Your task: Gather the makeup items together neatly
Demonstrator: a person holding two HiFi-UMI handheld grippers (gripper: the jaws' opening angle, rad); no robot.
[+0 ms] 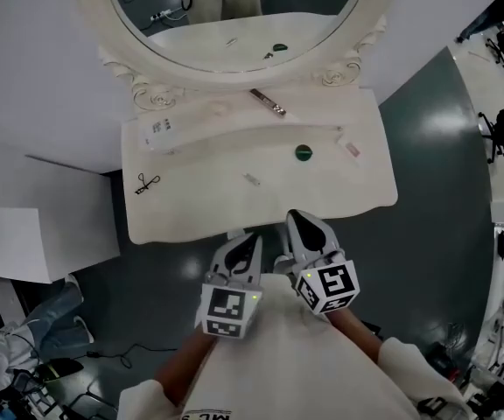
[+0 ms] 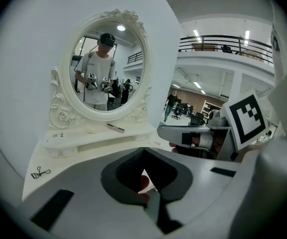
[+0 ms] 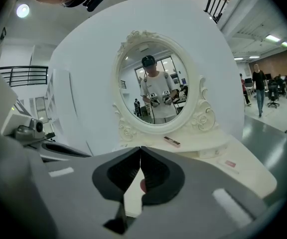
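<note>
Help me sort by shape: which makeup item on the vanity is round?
The green disc on the lower tabletop, right of centre. The black eyelash curler at left and the dark stick on the raised shelf are long.

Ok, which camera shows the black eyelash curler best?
The head view: the eyelash curler lies unobstructed near the dressing table's left edge, seen from above. The left gripper view catches it small and distorted; the right gripper view doesn't show it.

no readable text, square black-and-white markers on cubes of left hand-held gripper (image 1: 250, 238), right hand-held gripper (image 1: 304, 220)
</note>
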